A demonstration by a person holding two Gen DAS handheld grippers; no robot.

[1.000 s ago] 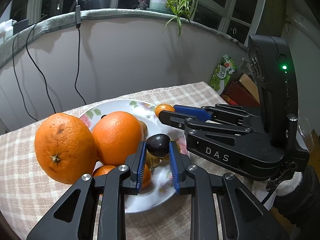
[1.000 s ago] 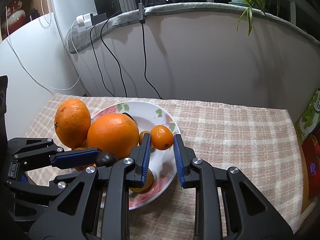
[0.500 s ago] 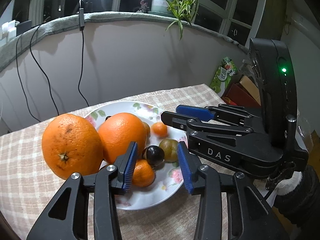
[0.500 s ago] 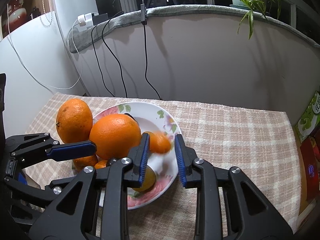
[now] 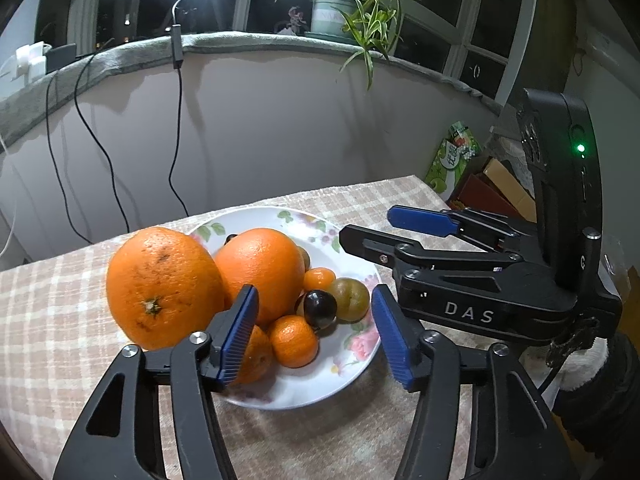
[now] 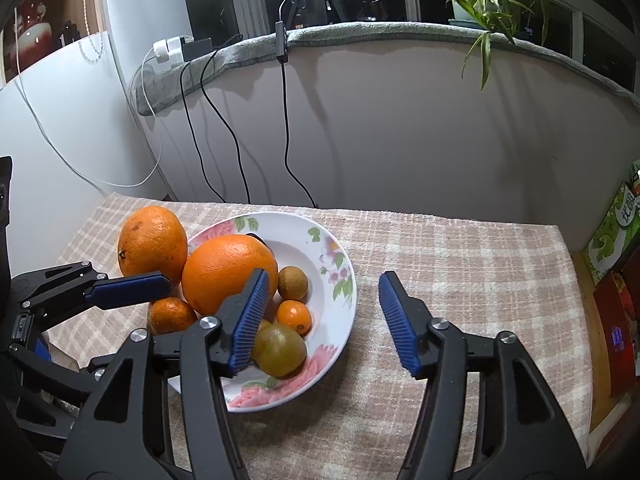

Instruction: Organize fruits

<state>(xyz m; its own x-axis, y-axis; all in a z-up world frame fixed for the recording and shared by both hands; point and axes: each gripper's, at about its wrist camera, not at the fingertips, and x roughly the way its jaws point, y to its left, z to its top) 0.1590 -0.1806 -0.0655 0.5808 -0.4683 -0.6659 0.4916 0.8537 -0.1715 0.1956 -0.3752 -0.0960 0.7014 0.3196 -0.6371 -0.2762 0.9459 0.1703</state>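
A white flowered plate (image 5: 352,376) (image 6: 340,264) on the checked tablecloth holds a big orange (image 5: 260,268) (image 6: 228,272), a dark plum (image 5: 319,307), a green-brown fruit (image 5: 350,298) (image 6: 280,348), a small kumquat (image 5: 319,279) (image 6: 294,315), a brown fruit (image 6: 293,282) and tangerines (image 5: 294,340) (image 6: 172,314). A second big orange (image 5: 160,286) (image 6: 152,240) leans at the plate's left rim. My left gripper (image 5: 314,336) is open and empty above the plate's near side. My right gripper (image 6: 320,320) is open and empty over the plate's right rim.
A low wall with hanging cables (image 6: 284,120) stands behind the table. A potted plant (image 5: 352,12) sits on the ledge. A green packet (image 5: 452,156) and boxes (image 5: 492,192) stand past the table's right edge (image 6: 568,280).
Both grippers opened. The left one let go of the dark plum and the right one let go of the small kumquat; both fruits now lie in the plate. Both grippers drew back.
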